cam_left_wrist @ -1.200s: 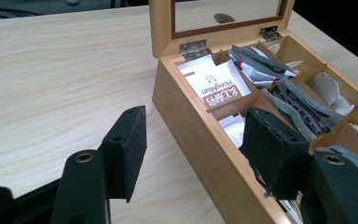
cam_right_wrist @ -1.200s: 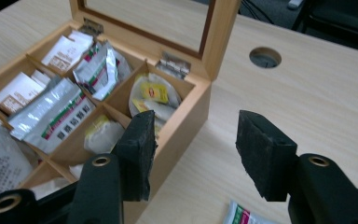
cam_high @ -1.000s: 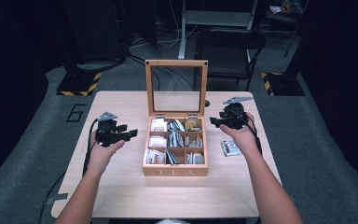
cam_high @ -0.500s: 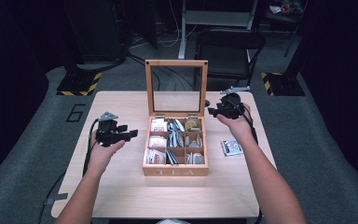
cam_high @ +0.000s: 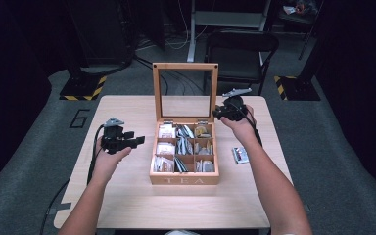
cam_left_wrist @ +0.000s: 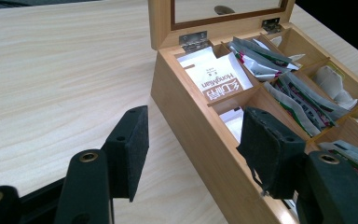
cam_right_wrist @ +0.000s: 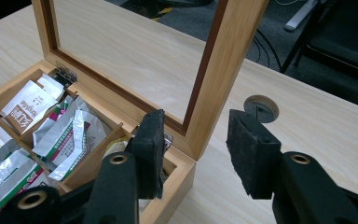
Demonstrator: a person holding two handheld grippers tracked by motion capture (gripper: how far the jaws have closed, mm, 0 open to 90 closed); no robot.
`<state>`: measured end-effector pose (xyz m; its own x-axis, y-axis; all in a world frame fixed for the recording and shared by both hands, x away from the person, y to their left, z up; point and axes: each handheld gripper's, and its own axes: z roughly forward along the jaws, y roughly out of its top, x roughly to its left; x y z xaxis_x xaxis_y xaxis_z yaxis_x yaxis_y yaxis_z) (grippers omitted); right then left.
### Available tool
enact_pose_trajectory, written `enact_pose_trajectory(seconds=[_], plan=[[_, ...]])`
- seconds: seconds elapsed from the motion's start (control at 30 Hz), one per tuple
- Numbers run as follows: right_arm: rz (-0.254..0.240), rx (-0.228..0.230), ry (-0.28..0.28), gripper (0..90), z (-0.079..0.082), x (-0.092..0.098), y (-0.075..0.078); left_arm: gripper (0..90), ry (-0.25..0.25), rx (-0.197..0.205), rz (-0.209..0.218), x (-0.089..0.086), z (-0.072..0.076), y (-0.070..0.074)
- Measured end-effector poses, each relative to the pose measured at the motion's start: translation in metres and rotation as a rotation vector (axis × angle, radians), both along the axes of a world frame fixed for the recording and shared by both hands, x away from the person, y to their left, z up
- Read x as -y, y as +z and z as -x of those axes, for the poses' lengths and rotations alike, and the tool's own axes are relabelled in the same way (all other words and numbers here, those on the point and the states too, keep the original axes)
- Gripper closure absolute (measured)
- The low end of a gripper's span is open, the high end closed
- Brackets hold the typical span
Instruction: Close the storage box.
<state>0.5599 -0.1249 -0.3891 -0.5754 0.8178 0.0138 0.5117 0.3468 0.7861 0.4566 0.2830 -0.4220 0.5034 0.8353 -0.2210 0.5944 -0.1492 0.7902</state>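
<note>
Two tongs work the wooden, glass-lidded tea box (cam_high: 184, 178): right tongs (cam_right_wrist: 195, 140), empty and closing, straddle its upright lid's edge (cam_right_wrist: 219, 70), while left tongs (cam_left_wrist: 191, 149) wait half-open, empty.

"TEA" on the box (cam_high: 184, 180) front, "HongMan" with Chinese characters on a white sachet (cam_left_wrist: 219, 82) in the box's corner compartment — a large "6" on the floor (cam_high: 80, 119) left of the table

A lab-like workroom: grey carpet, hazard-striped stand bases (cam_high: 82, 89), loose cables (cam_high: 176, 34), a black chair (cam_high: 241, 51).
</note>
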Motion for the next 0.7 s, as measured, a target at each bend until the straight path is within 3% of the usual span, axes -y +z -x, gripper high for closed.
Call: enact_pose_trajectory(seconds=[0.33,0.7], plan=[[-0.035,0.004,-0.015,52.5,-0.014,-0.004,-0.008,41.7,0.021,-0.016,-0.001,-0.005,0.000,-0.004],[-0.012,-0.002,-0.022,51.2,-0.022,-0.010,-0.013,41.6,0.014,-0.003,0.004,-0.006,0.004,-0.002]])
